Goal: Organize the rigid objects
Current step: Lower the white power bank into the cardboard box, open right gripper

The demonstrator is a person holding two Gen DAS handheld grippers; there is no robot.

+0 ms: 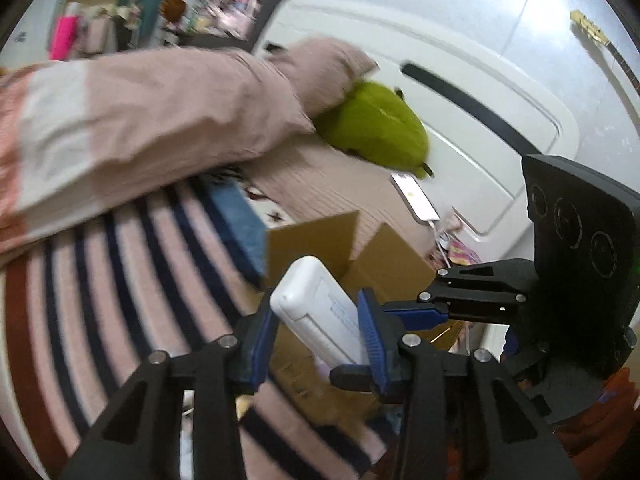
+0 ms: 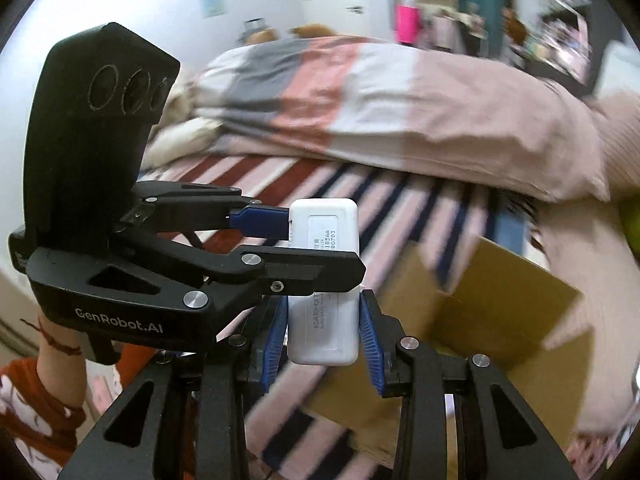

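Your left gripper [image 1: 316, 322] is clenched on the white power bank [image 1: 320, 308]. In the left wrist view both blue pads [image 1: 262, 340] lie flush against its long sides, and its rounded end pokes out beyond the fingertips, tilted to the far left.

Your right gripper [image 2: 322, 320] straddles the other end of the same power bank. Its left pad [image 2: 276, 340] sits against the casing and its right pad is just beside it. With the blur, you cannot tell whether this pair is actually pressing. From the right wrist view the power bank stands upright with its printed label facing you. The left gripper's fingers cross it from the left, one blue-tipped finger behind its upper part and one black finger across the front.

So the power bank is held in the air between the two tools, above an open cardboard box [image 2: 500, 292] whose flaps stand up. The box rests on a striped bedspread [image 1: 120, 280].

Farther off, a folded pink and white duvet [image 1: 140, 120] lies across the bed. Right of it are a green plush toy [image 1: 376, 124] and a phone [image 1: 414, 198] with a cable, near the white headboard [image 1: 460, 80].
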